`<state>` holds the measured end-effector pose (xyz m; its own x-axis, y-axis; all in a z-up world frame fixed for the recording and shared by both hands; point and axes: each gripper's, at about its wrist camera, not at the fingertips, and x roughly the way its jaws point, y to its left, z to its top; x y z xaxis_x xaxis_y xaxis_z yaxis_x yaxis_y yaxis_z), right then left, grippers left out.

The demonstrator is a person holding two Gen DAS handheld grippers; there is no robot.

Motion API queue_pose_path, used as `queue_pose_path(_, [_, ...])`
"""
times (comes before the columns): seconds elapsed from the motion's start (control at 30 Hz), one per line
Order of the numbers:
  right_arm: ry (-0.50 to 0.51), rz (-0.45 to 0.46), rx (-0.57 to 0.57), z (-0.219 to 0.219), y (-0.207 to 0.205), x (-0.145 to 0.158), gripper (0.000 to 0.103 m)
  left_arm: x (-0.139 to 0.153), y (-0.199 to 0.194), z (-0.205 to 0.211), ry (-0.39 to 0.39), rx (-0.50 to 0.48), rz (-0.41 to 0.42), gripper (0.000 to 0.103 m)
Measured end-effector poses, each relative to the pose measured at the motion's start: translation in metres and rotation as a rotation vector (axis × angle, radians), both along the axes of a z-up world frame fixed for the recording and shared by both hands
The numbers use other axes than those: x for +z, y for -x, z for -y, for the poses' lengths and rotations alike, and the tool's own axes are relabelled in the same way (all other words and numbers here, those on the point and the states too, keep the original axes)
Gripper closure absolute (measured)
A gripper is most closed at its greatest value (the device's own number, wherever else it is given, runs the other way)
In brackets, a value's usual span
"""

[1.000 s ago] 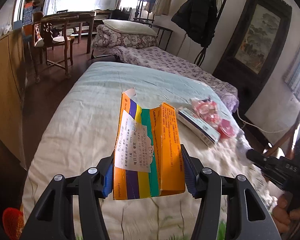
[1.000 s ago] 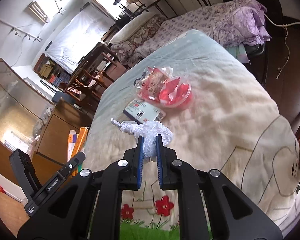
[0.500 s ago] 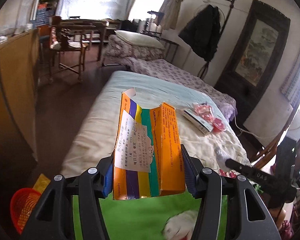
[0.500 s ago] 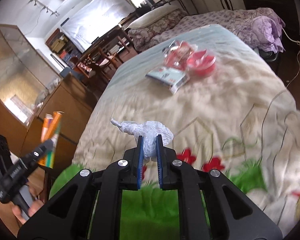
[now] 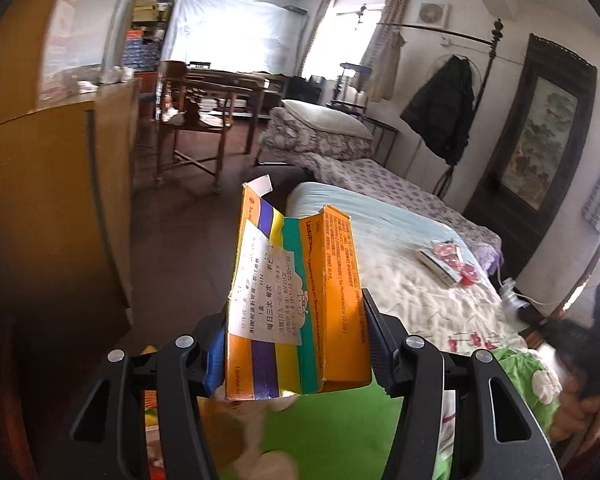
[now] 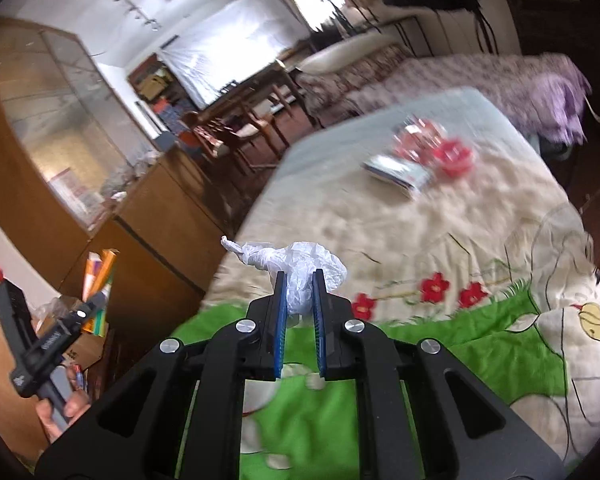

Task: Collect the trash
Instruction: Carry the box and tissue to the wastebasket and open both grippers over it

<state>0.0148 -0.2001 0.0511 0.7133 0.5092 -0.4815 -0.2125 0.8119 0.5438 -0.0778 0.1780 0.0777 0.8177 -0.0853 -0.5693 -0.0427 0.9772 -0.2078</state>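
My left gripper (image 5: pixel 296 340) is shut on an opened orange, purple and green cardboard box (image 5: pixel 296 300), held upright in the air off the near left corner of the bed. The box also shows in the right wrist view (image 6: pixel 100 276), far left. My right gripper (image 6: pixel 299 300) is shut on a crumpled white plastic wrapper (image 6: pixel 296 268), held above the near end of the bed. On the bedspread farther back lie a flat white and blue packet (image 6: pixel 398 170) and red and clear plastic packaging (image 6: pixel 440 148); both also show in the left wrist view (image 5: pixel 450 260).
The bed (image 6: pixel 440 240) carries a cream and green embroidered quilt. A wooden cabinet (image 5: pixel 60 200) stands left of the bed across a dark floor strip. A second bed (image 5: pixel 360 168), wooden chairs and a table (image 5: pixel 204 120) stand behind. A coat rack (image 5: pixel 448 112) stands by the far wall.
Both grippers have pulled back and left from the bed, each still holding its item. The packet and red packaging lie farther away now. The cabinet fills more of the left wrist view.
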Motion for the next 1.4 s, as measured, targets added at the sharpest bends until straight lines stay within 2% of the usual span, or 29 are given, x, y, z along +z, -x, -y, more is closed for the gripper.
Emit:
queue_pose_path(0.17, [0.019,0.066,0.067,-0.029,0.018,0.026,0.090,-0.010,0.022,-0.039,0.002,0.067,-0.020,0.046])
queue_pose_path(0.4, [0.063,0.070,0.201,-0.087,0.020,0.035,0.090,-0.056,0.036,-0.100,0.033,0.172,-0.111,0.043])
queue_pose_path(0.53, [0.098,0.049,0.279,-0.125,0.020,0.030,0.090,-0.093,0.041,-0.129,0.043,0.232,-0.192,0.040])
queue_pose_path(0.7, [0.130,0.002,0.388,-0.177,0.018,0.018,0.090,-0.129,0.058,-0.170,0.069,0.330,-0.270,0.024])
queue_pose_path(0.87, [0.186,-0.048,0.520,-0.240,0.015,0.002,0.090,-0.146,0.082,-0.205,0.018,0.472,-0.312,0.009])
queue_pose_path(0.93, [0.202,-0.068,0.565,-0.264,0.014,-0.005,0.090,-0.154,0.091,-0.216,0.025,0.513,-0.344,0.008])
queue_pose_path(1.1, [0.251,-0.101,0.670,-0.322,0.011,-0.025,0.089,-0.167,0.104,-0.230,0.048,0.542,-0.386,0.007])
queue_pose_path(1.2, [0.271,-0.115,0.713,-0.356,0.006,-0.037,0.085,-0.174,0.109,-0.235,0.042,0.552,-0.400,0.007])
queue_pose_path(1.27, [0.290,-0.127,0.737,-0.375,0.001,-0.046,0.075,-0.175,0.106,-0.234,0.043,0.553,-0.406,0.007])
queue_pose_path(1.4, [0.255,-0.154,0.744,-0.377,-0.004,-0.054,0.067,-0.175,0.103,-0.230,0.042,0.544,-0.405,0.007])
